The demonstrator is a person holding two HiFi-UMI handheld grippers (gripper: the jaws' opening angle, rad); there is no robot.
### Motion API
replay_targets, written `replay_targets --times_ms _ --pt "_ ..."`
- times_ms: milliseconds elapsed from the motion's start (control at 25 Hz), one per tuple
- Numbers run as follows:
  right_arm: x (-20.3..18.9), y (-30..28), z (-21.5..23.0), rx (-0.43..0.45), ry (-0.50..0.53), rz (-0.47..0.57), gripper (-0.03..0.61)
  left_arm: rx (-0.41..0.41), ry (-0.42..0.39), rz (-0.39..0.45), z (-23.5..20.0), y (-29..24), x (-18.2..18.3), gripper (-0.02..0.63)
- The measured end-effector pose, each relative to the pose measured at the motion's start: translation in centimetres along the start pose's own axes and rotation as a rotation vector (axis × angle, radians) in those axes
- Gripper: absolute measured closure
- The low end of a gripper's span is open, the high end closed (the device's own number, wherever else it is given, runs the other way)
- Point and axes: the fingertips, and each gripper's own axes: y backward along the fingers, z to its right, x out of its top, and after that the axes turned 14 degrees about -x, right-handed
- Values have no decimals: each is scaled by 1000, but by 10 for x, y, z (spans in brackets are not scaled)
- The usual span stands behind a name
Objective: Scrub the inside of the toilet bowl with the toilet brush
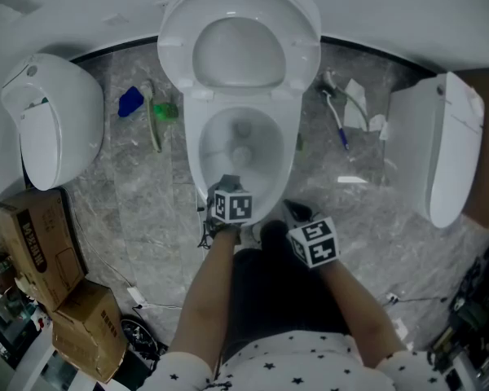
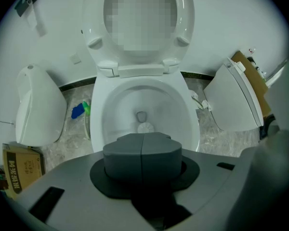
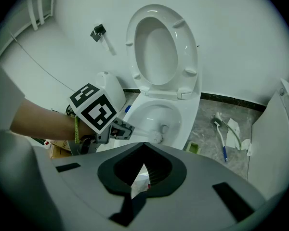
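A white toilet (image 1: pixel 191 141) stands in the middle with its seat and lid (image 1: pixel 238 35) raised. My left gripper (image 1: pixel 228 187) hovers over the bowl's front rim, shut on the toilet brush. From it, the white handle reaches down into the bowl in the right gripper view. The round white brush head (image 3: pixel 157 137) sits low in the bowl (image 2: pixel 147 107), near the drain, and shows as brush head (image 2: pixel 145 127) just past the shut jaws of the left gripper (image 2: pixel 141 150). My right gripper (image 1: pixel 296 214) hangs beside the bowl's front right; this right gripper (image 3: pixel 143 170) is open and holds nothing.
Two more white toilets stand on the marble floor, one at the left (image 1: pixel 53 120) and one at the right (image 1: pixel 448 149). A blue item (image 1: pixel 130 102) and a green brush (image 1: pixel 165 111) lie left of the bowl, a blue-handled brush (image 1: pixel 340 125) right. Cardboard boxes (image 1: pixel 37 243) stand at lower left.
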Motion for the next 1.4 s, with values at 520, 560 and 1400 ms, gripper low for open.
replay_targets --times_ms 520,560,1400 --pt "0 -2 2 4 0 5 572 -6 -16 14 11 -2 12 460" --pt "-1 -2 3 4 1 4 572 -6 -17 15 11 -3 12 460" --pt "-2 -3 7 7 -7 8 572 -18 -47 42 20 -5 49 460"
